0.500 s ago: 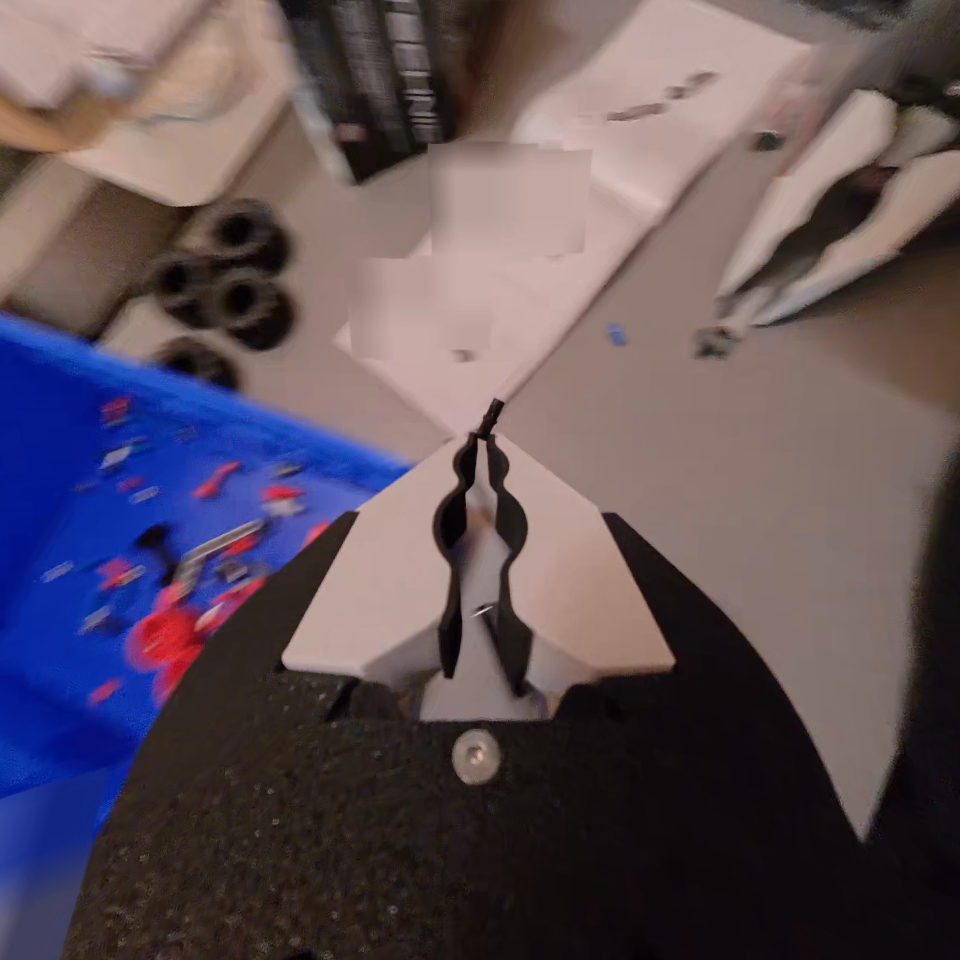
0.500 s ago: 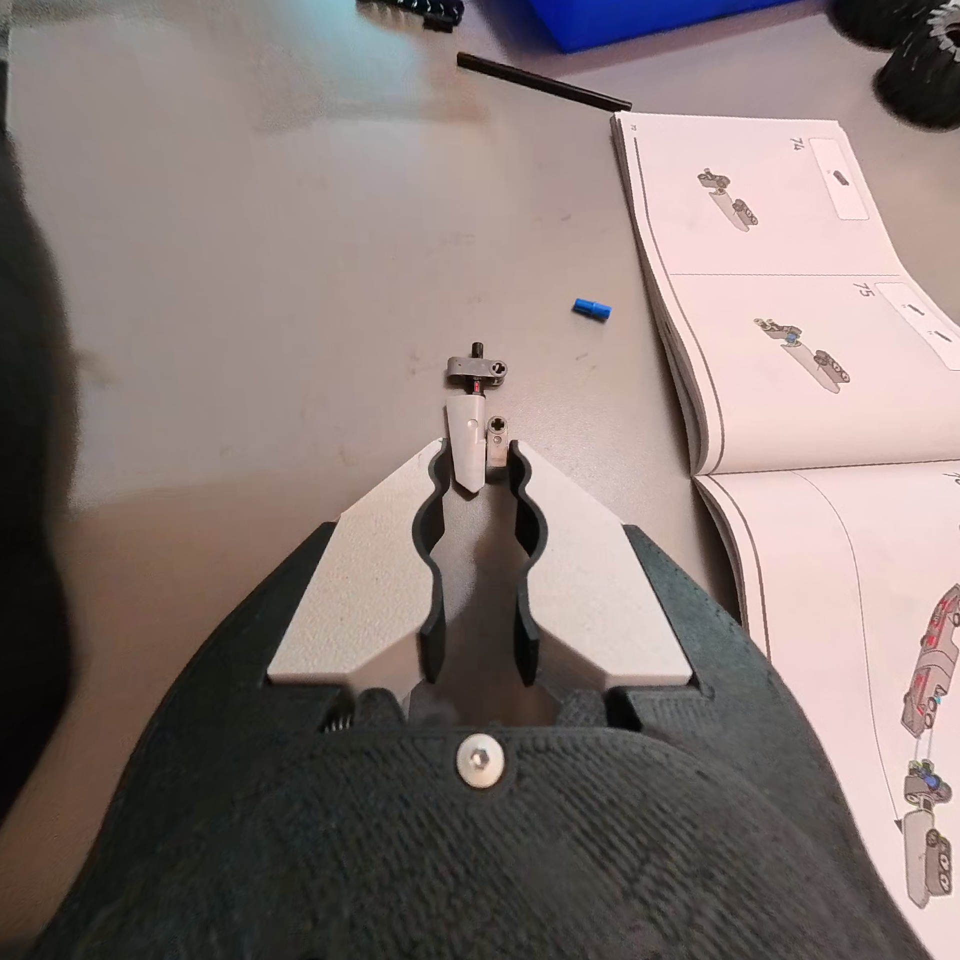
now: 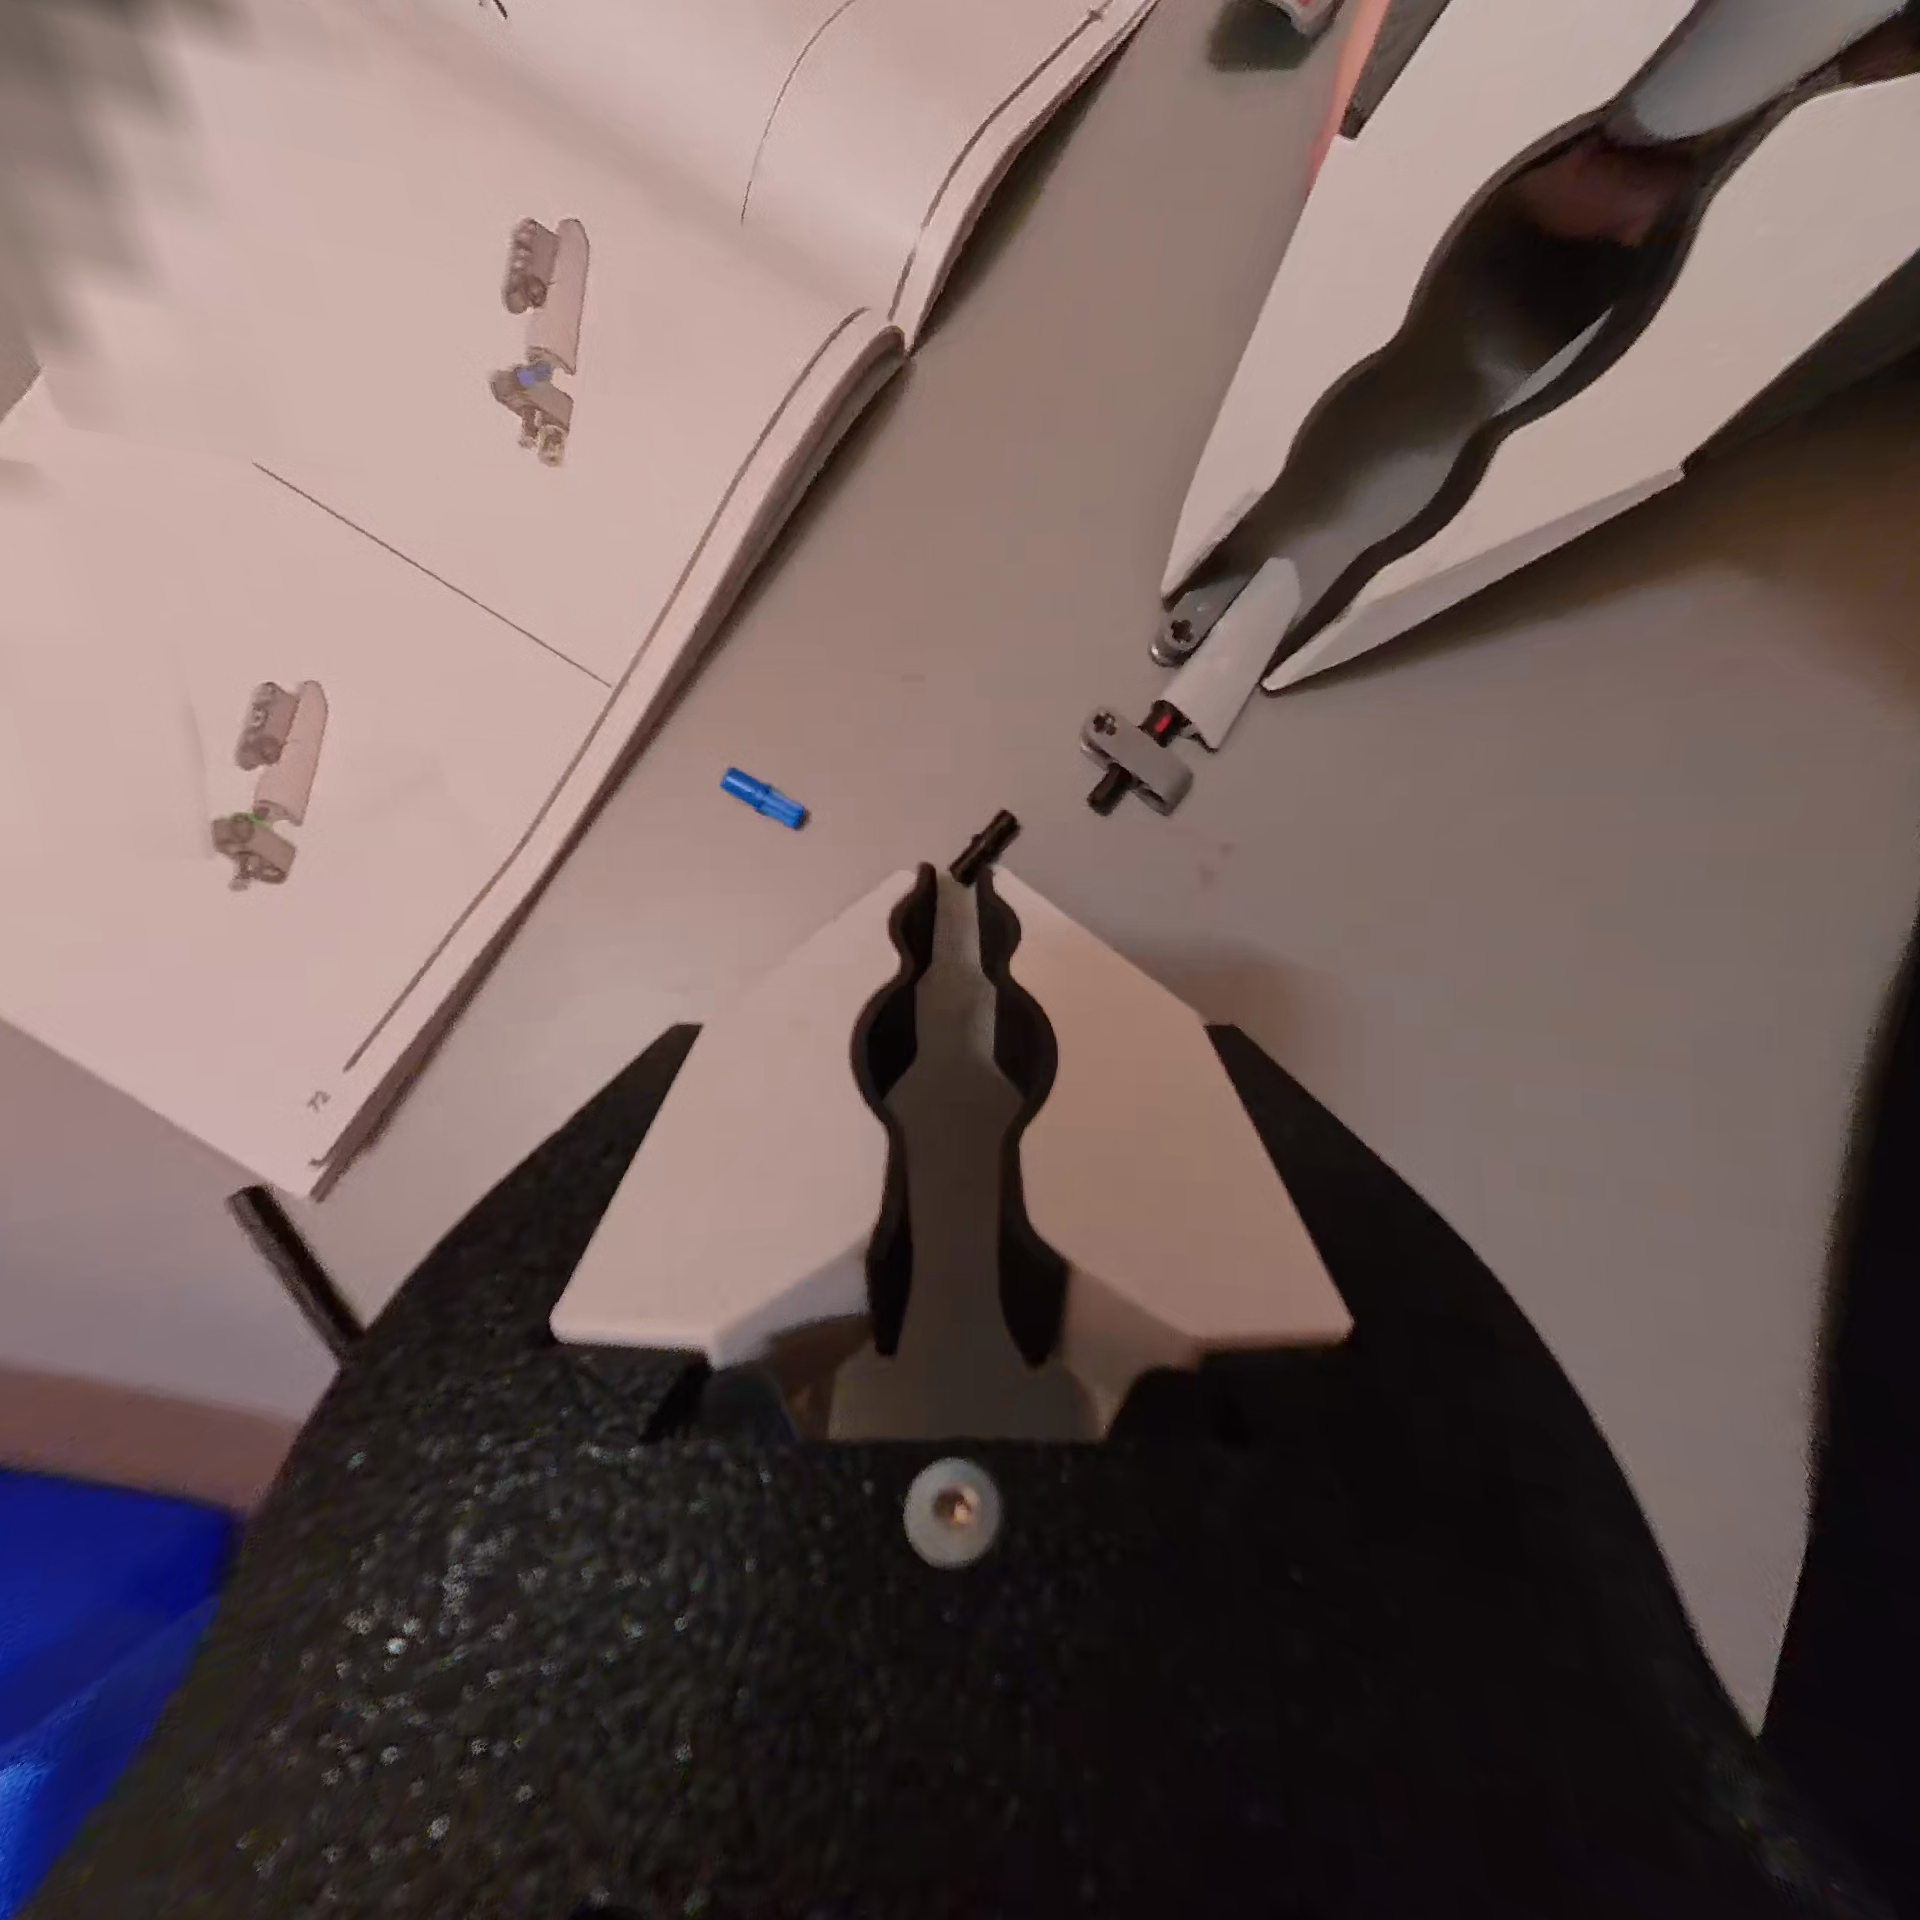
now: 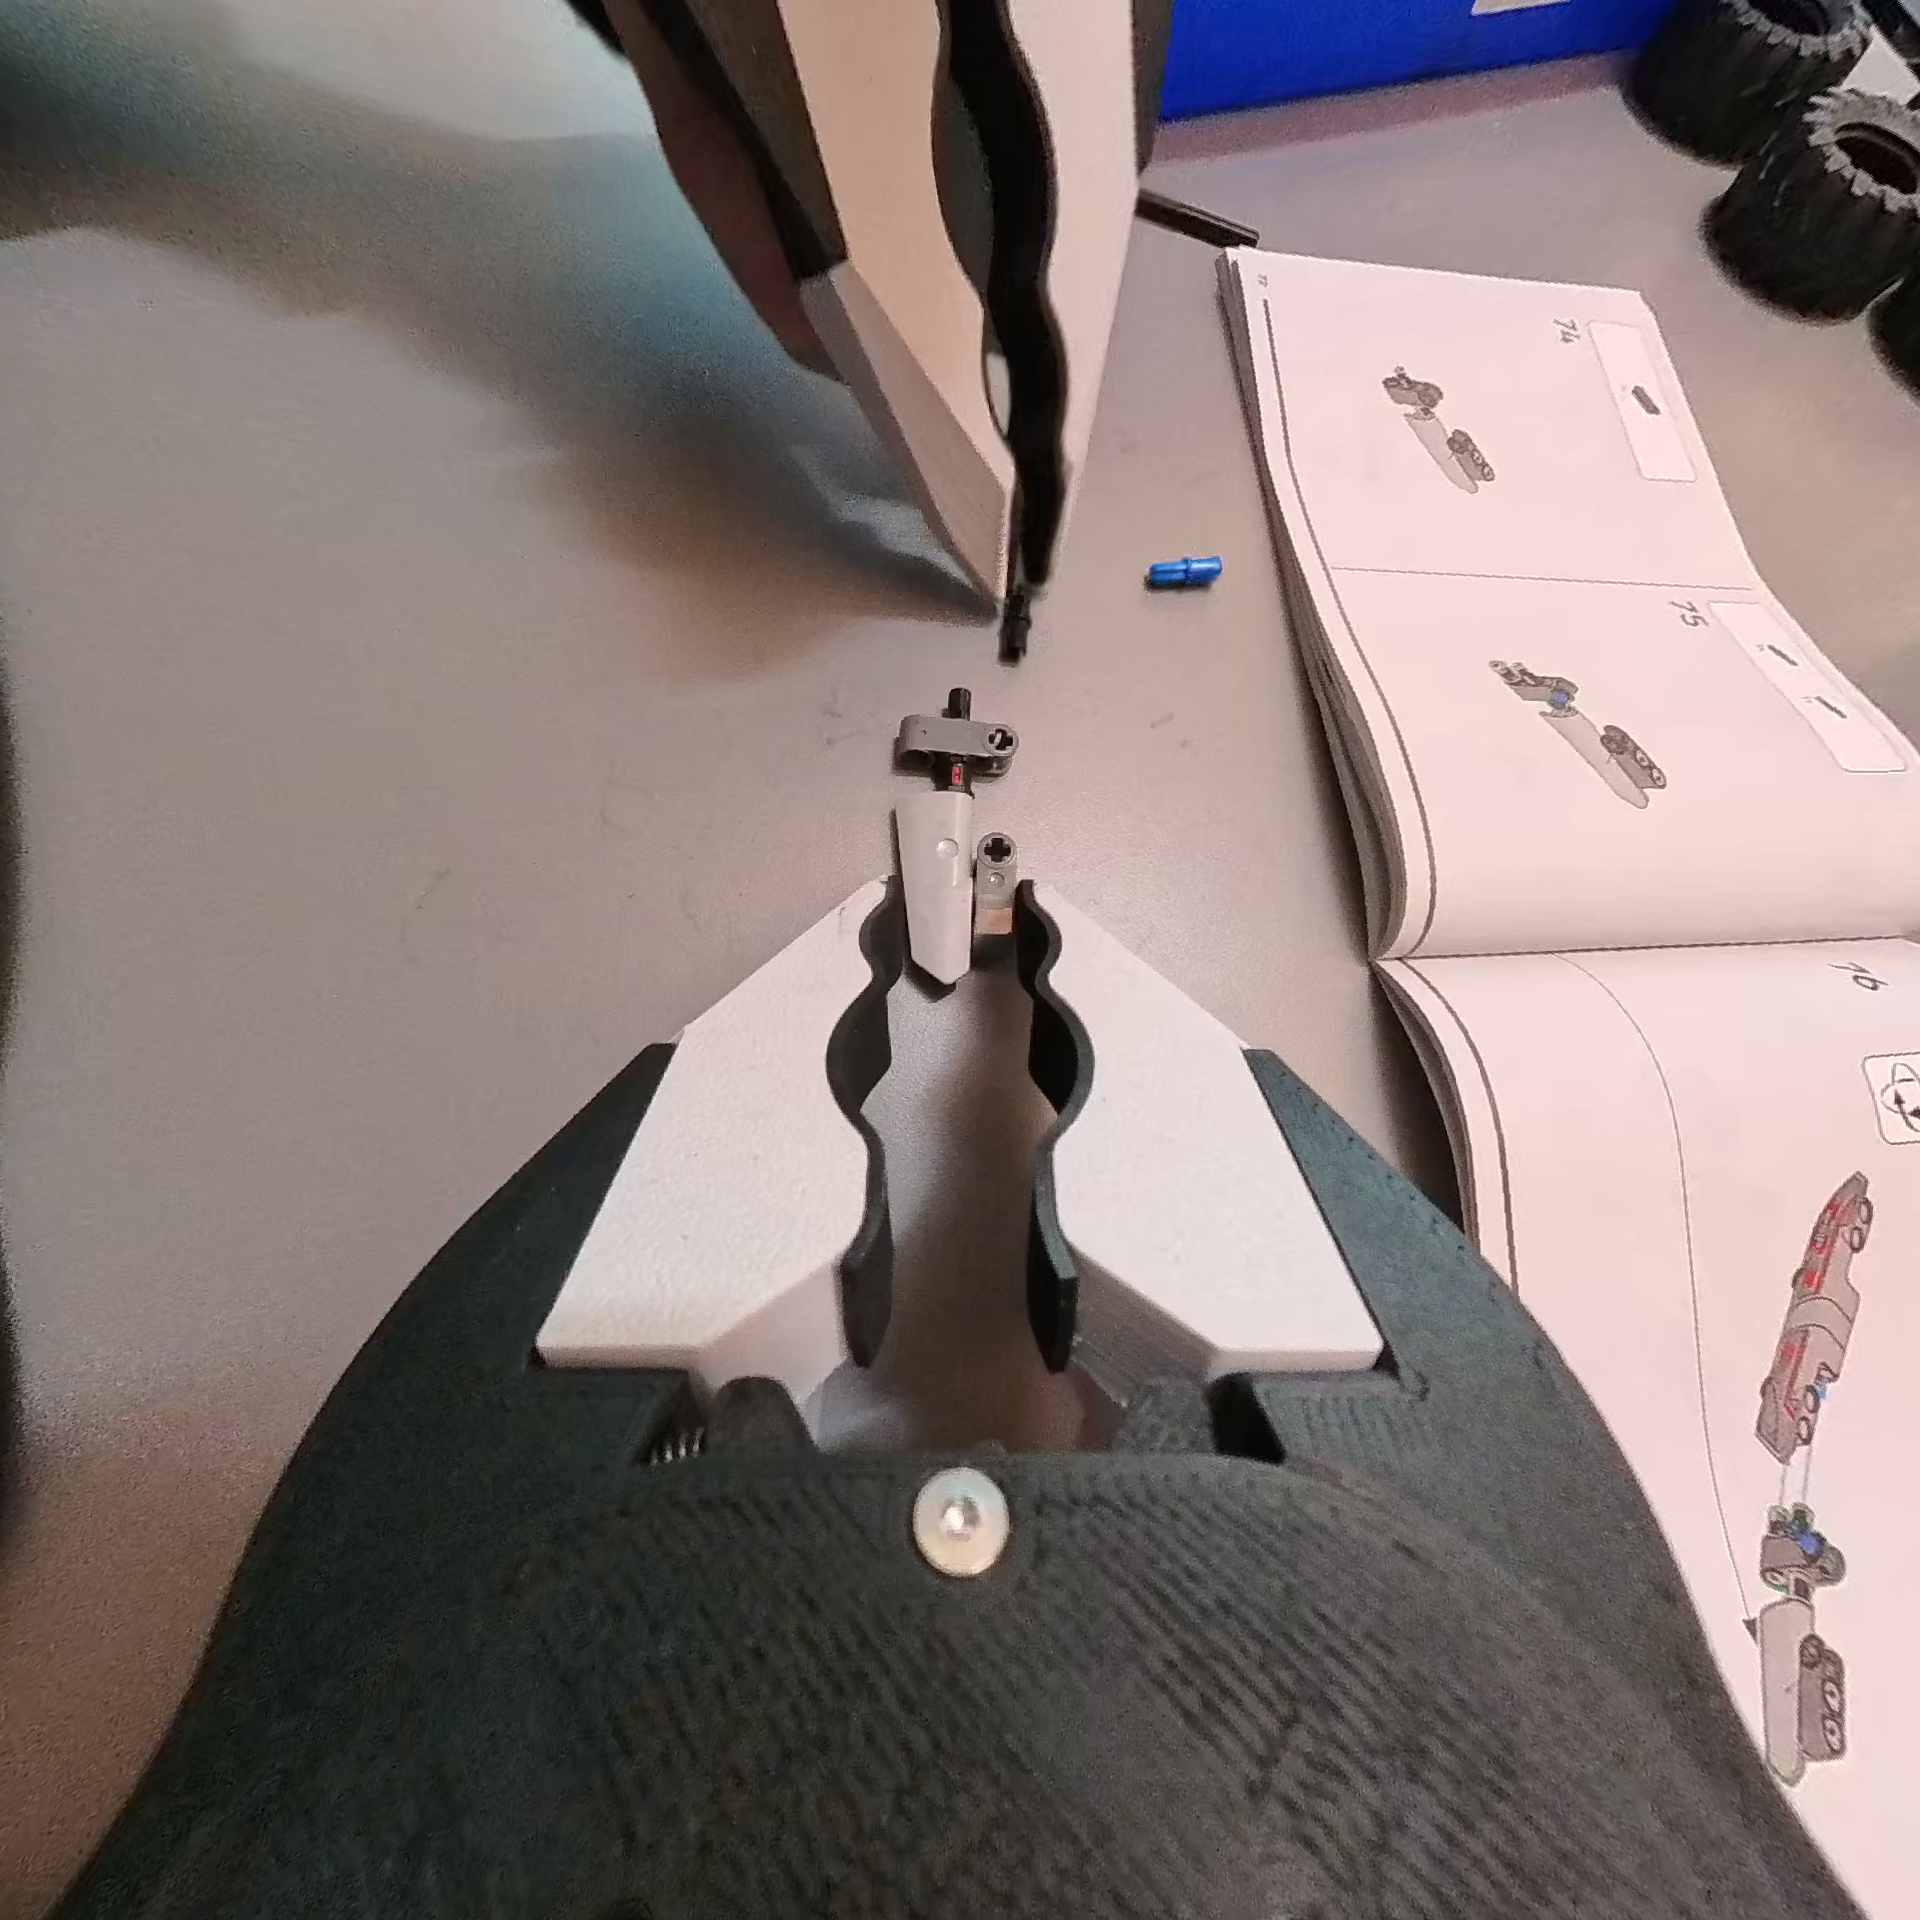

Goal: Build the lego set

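- Left wrist view: the left gripper (image 3: 961,883) has its fingers pinched together on a small black pin (image 3: 985,844), which sticks out past the tips. This leaves the free end of the pin exposed, probably so it can be pushed into a hole.
- The right gripper (image 4: 951,914) is clamped on a small grey assembly (image 4: 940,883), with the pale wedge-shaped part between its fingers and a short grey cross-piece (image 4: 956,743) held out in front. Judged from this, the right side serves as the holder.
- The two grippers face each other, tips near but apart. The pin stops just short of the cross-piece and roughly lines up with it.
- Both grippers sit low over the grey table (image 4: 416,727); whether the assembly touches it cannot be told.
- A loose blue pin (image 3: 764,798) lies on the table between the grippers and the open instruction booklet (image 4: 1558,623), which lies beside the work within sight.
- Black tyres (image 4: 1829,187) and a blue bin (image 4: 1351,42) sit at the far edge.
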Demonstrator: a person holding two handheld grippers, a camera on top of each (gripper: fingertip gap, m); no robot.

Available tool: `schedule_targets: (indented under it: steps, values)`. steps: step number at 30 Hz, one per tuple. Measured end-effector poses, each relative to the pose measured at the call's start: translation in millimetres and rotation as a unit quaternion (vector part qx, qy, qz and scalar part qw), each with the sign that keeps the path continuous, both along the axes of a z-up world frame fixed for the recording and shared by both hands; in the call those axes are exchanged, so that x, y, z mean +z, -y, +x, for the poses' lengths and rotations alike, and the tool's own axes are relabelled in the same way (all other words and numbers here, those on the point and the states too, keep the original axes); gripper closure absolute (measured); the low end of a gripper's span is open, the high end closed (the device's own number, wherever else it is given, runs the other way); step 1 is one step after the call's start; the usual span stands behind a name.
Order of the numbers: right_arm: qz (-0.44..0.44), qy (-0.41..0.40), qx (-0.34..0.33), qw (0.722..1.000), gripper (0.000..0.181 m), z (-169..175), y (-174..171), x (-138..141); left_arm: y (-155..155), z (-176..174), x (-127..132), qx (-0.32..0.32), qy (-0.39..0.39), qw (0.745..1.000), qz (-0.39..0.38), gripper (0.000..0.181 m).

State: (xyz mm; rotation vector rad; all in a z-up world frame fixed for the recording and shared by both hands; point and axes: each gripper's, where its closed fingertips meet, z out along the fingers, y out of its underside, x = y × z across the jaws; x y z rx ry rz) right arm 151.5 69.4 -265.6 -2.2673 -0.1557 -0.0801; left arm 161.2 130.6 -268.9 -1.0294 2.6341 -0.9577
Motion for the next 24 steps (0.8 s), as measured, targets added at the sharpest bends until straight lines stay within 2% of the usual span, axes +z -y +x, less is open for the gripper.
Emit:
schedule_targets:
  steps: [3,5,8,11,17,24]
  values:
    - [0.001,0.005,0.000,1.000,0.162,0,0,0,-6,10,15,0.025,0.024,0.999,-0.012,0.175]
    - [0.002,0.012,0.000,1.000,0.162,0,0,0,-16,25,20,0.078,0.032,0.996,-0.017,0.173]
    - [0.003,0.017,0.000,1.000,0.162,0,0,1,-22,37,13,0.119,0.019,0.993,-0.012,0.167]
    - [0.003,0.017,0.000,1.000,0.162,0,0,1,-22,45,4,0.143,0.012,0.990,0.002,0.168]
    - [0.003,0.009,-0.011,1.000,0.155,4,0,1,-24,44,-3,0.140,0.025,0.989,0.036,0.181]
    - [0.005,0.012,-0.015,1.000,0.150,5,0,2,-21,37,-2,0.155,0.009,0.987,-0.051,0.181]
